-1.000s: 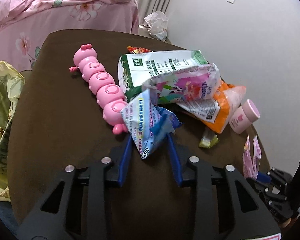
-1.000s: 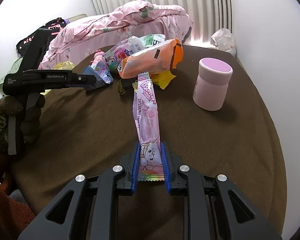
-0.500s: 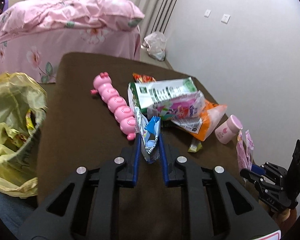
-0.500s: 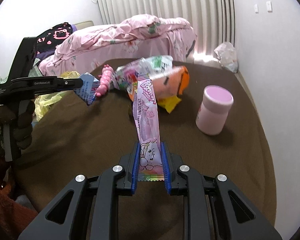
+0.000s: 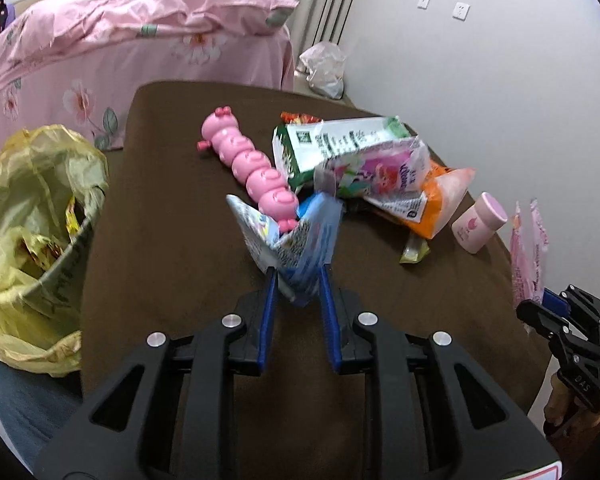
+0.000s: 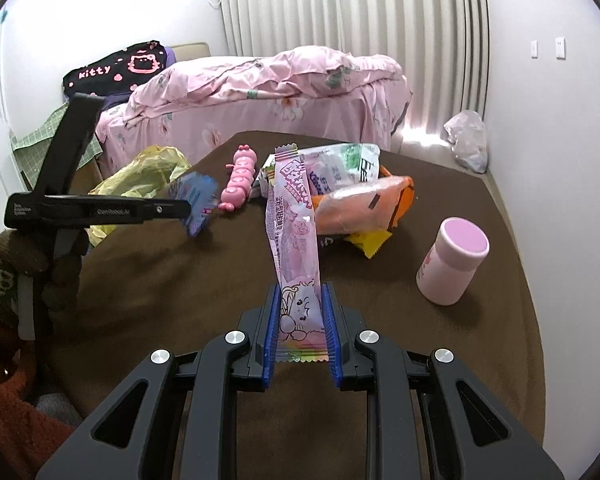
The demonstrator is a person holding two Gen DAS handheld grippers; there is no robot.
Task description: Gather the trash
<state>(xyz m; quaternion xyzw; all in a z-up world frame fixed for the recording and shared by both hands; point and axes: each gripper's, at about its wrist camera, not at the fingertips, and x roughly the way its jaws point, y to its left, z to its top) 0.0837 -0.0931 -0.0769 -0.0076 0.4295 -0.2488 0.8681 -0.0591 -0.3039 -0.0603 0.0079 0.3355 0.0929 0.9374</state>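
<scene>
Blue-and-white wrapper (image 5: 296,240): crumpled, folded into a V, raised above the brown table (image 5: 172,248). Long pink wrapper (image 6: 296,232): flat strip, upright, cartoon print, rainbow hem at bottom. Pile on table: green-white packet (image 5: 340,140), pink printed packet (image 5: 380,168), orange packet (image 5: 440,204), small yellow wrapper (image 5: 414,250). Yellow trash bag (image 5: 32,208): open, part-filled, beside the table edge.

Walls: plain white (image 6: 548,128), two switch plates (image 6: 547,49) mounted.
Window: covered by pleated pale curtains (image 6: 340,8).
Bed: draped in pink floral bedding (image 6: 268,88).
Table: covered by brown cloth (image 6: 204,280).
</scene>
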